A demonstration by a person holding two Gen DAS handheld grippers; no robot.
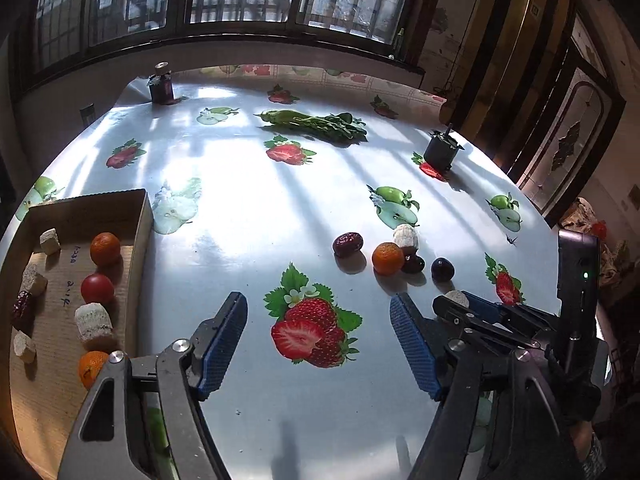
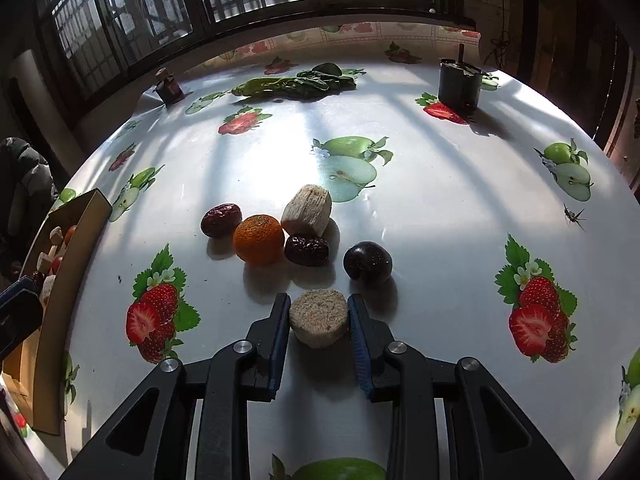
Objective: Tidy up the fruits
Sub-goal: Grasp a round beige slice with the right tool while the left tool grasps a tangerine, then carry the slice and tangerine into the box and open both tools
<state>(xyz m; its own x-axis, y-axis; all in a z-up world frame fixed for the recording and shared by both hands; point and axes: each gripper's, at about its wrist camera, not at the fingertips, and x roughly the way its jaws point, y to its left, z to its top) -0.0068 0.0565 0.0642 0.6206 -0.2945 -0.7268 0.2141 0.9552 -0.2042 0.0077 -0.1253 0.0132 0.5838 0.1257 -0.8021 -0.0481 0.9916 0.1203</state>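
Right tool (image 2: 319, 322) is clamped on a pale, spongy round chunk (image 2: 318, 317), one blue pad pressed to each flat side, low over the near middle of the tabletop (image 2: 440, 208). Left tool (image 1: 318, 344) hangs released and empty, its pads spread wide above a printed strawberry.

The cardboard box (image 1: 140, 232) sits at the left edge of the tabletop and already holds oranges, a red round fruit, a dark date and several pale chunks. From the right tool it lies far off to the left, well apart, with the left tool between them. By my judgement the coming move turns on that: the held chunk must travel leftward across bare cloth, over the box's near wall. The left tool is much nearer the box, yet carries nothing.

Just beyond the right tool, toward the tabletop's centre, waits a loose cluster: a larger pale chunk (image 2: 307, 210) lying tilted on its side, an orange (image 2: 259, 238), a dark plum (image 2: 368, 263), and two wrinkled dates (image 2: 221, 220), one touching the orange. The plum sits nearest the right tool's far pad.
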